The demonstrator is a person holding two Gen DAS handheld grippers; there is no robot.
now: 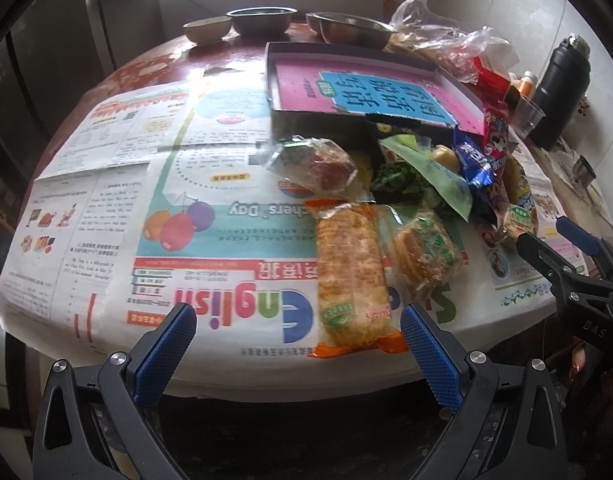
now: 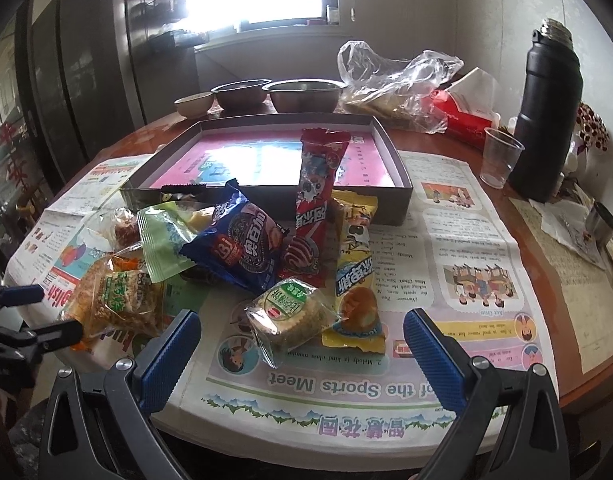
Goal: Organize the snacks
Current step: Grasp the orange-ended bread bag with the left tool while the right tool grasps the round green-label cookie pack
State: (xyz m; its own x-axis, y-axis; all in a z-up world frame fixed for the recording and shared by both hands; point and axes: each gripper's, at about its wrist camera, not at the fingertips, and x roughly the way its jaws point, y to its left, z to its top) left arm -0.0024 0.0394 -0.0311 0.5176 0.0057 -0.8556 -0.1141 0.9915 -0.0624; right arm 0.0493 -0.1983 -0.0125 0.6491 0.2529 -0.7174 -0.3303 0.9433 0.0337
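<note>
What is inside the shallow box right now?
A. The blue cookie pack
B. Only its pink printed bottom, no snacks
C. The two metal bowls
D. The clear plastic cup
B: the right wrist view shows the shallow box holding nothing on its pink bottom, while the snacks, such as the blue cookie pack, still lie piled on the newspaper in front of it.

Each gripper, the left gripper (image 1: 298,330) and the right gripper (image 2: 302,336), has two black skeletal fingers with triangular cut-outs. Blue textured pads (image 1: 420,338) line the fingertips. Silver round-head screws (image 1: 477,357) fasten the joints. White "DAS" lettering marks one black body.
</note>
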